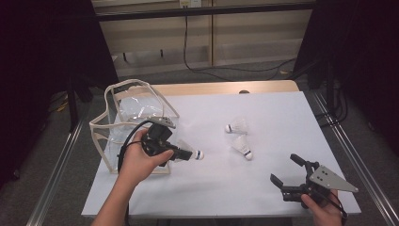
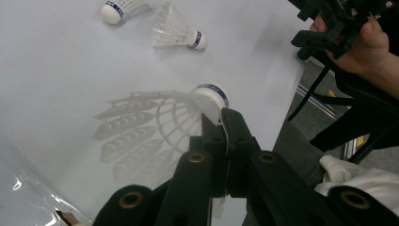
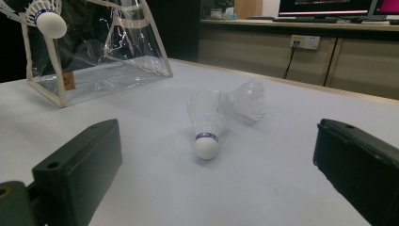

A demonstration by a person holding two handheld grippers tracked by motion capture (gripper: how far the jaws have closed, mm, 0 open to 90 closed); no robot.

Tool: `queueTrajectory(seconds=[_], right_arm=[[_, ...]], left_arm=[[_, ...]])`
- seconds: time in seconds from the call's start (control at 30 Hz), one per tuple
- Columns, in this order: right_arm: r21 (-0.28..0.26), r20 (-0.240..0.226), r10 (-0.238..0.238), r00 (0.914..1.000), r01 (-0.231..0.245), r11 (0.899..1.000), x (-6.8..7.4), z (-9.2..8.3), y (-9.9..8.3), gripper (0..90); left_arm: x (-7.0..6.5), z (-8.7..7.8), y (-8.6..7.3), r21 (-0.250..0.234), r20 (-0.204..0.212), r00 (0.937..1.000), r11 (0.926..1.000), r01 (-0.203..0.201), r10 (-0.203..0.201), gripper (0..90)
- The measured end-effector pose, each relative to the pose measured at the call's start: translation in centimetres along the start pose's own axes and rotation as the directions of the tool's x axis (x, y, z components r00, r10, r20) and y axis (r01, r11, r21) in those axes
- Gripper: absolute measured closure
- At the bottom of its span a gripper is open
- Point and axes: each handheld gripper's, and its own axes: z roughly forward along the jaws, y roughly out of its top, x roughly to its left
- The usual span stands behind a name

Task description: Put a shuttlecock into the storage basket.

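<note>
With the shuttlecock (image 2: 188, 110) pinched by its feather skirt in the closed left gripper (image 2: 225, 123), it should be carried cork-first over the clear bag's (image 1: 123, 117) open mouth just behind that gripper before release, while the right gripper (image 1: 288, 170) waits wide open and empty.

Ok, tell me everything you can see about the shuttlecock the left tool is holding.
The held shuttlecock is white, with a skirt of feather-like vanes joined by thin ribs and a rounded white cork tip ringed by a blue band. The left tool is shut on the edge of its skirt, just behind the tip. It hangs clear of the white table, beside the clear plastic bag, tip pointing toward the other two shuttlecocks.
</note>
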Motion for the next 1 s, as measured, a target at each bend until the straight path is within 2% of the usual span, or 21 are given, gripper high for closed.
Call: queueTrajectory(seconds=[0.13, 0.17, 0.27, 0.33, 0.37, 0.6, 0.73, 0.77, 0.8, 1.0], right_arm=[[-0.001, 0.0, 0.001, 1.0, -0.001, 1.0, 0.0, 0.0, 0.0, 1.4], [-0.001, 0.0, 0.0, 1.0, 0.0, 1.0, 0.0, 0.0, 0.0, 1.4], [-0.001, -0.001, 0.0, 1.0, 0.0, 1.0, 0.0, 0.0, 0.0, 1.4], [-0.001, -0.001, 0.0, 1.0, 0.0, 1.0, 0.0, 0.0, 0.0, 1.4], [-0.002, 0.0, 0.0, 1.0, 0.0, 1.0, 0.0, 0.0, 0.0, 1.4], [-0.001, 0.0, 0.001, 1.0, -0.001, 1.0, 0.0, 0.0, 0.0, 1.4], [-0.002, 0.0, 0.0, 1.0, 0.0, 1.0, 0.0, 0.0, 0.0, 1.4], [-0.001, 0.0, 0.001, 1.0, -0.001, 1.0, 0.0, 0.0, 0.0, 1.4], [-0.003, -0.002, 0.002, 1.0, -0.002, 1.0, 0.0, 0.0, 0.0, 1.4], [-0.002, -0.001, 0.0, 1.0, 0.0, 1.0, 0.0, 0.0, 0.0, 1.4]], left_arm=[[-0.2, -0.4, 0.4, 0.001, -0.01, 1.0, 1.0, -0.001, 0.001, 89.5], [-0.2, -0.4, 0.5, -0.003, 0.006, 1.0, 1.0, 0.0, 0.0, 89.5], [-0.2, -0.6, 0.8, 0.007, 0.001, 1.0, 1.0, 0.0, 0.0, 89.5], [-0.3, -0.7, 0.9, 0.007, -0.018, 0.9998, 1.0, 0.005, -0.005, 89.5], [-0.2, -0.8, 1.0, 0.008, -0.005, 1.0, 1.0, 0.001, -0.001, 89.5], [-0.1, -1.1, 1.6, 0.014, 0.007, 0.9999, 0.9999, 0.009, -0.01, 89.5], [-0.2, -1.3, 2.0, 0.021, -0.005, 1.0, 0.9998, 0.005, -0.005, 89.5], [-0.2, -1.4, 2.1, 0.021, 0.008, 1.0, 0.9998, 0.005, -0.005, 89.5], [-0.3, -1.5, 2.2, 0.024, -0.007, 1.0, 0.9997, 0.006, -0.006, 89.5], [-0.1, -1.9, 2.7, 0.022, 0.012, 0.9999, 0.9997, 0.012, -0.012, 89.5]])
